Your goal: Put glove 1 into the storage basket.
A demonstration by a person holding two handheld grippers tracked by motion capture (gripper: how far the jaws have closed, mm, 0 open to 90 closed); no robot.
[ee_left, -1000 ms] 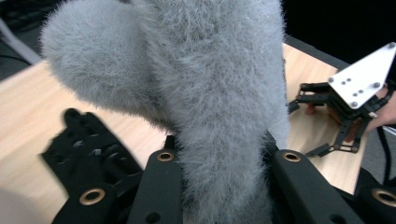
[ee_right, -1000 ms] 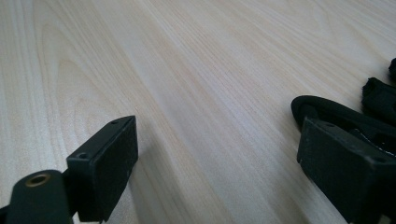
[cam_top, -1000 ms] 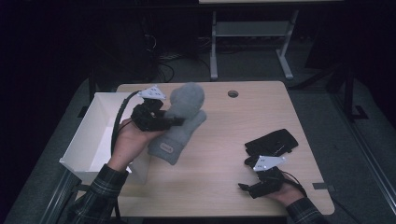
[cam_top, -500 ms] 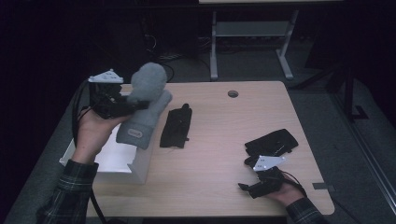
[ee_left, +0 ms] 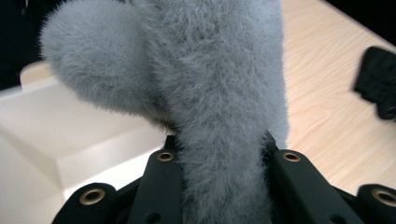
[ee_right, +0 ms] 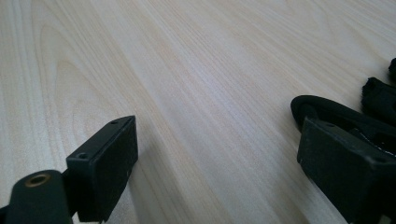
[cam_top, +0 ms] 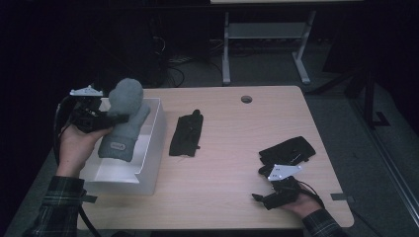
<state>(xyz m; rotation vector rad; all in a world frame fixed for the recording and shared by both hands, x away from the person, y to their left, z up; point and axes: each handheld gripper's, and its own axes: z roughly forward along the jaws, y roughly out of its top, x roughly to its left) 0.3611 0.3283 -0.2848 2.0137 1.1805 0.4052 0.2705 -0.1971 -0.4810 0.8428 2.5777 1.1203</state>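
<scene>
Fluffy grey mitten (cam_top: 122, 123) clamped between the fingers of the left gripper (cam_top: 101, 118), thumb lobe bulging up and to the left in the left gripper view, cuff with a small label hanging lower in the high view. Seen from the left gripper view: grey pile (ee_left: 219, 93) squeezed between both black fingers (ee_left: 163, 182), filling the gap. Held in the air over the open white rectangular box (cam_top: 153, 143), just inside its near left wall, not touching the floor of it as far as can be told.

Right gripper (cam_top: 267, 198) resting low at the near right of the bench (cam_top: 232, 148), fingers (ee_right: 105, 163) spread wide, nothing between them but bare wood; black fabric (ee_right: 373, 107) just beside the right-hand finger in the right gripper view. Black glove bundle (cam_top: 287, 151) lying just beyond that gripper. Another flat black glove (cam_top: 187, 133) lying mid-bench, just right of the box, apart from it.

Box set at the bench's left edge, partly overhanging. Wide bare light-wood surface between box and right gripper; round cable hole (cam_top: 246, 98) near the far edge. Dark room beyond, grey metal frame (cam_top: 267, 44) standing on the floor behind.
</scene>
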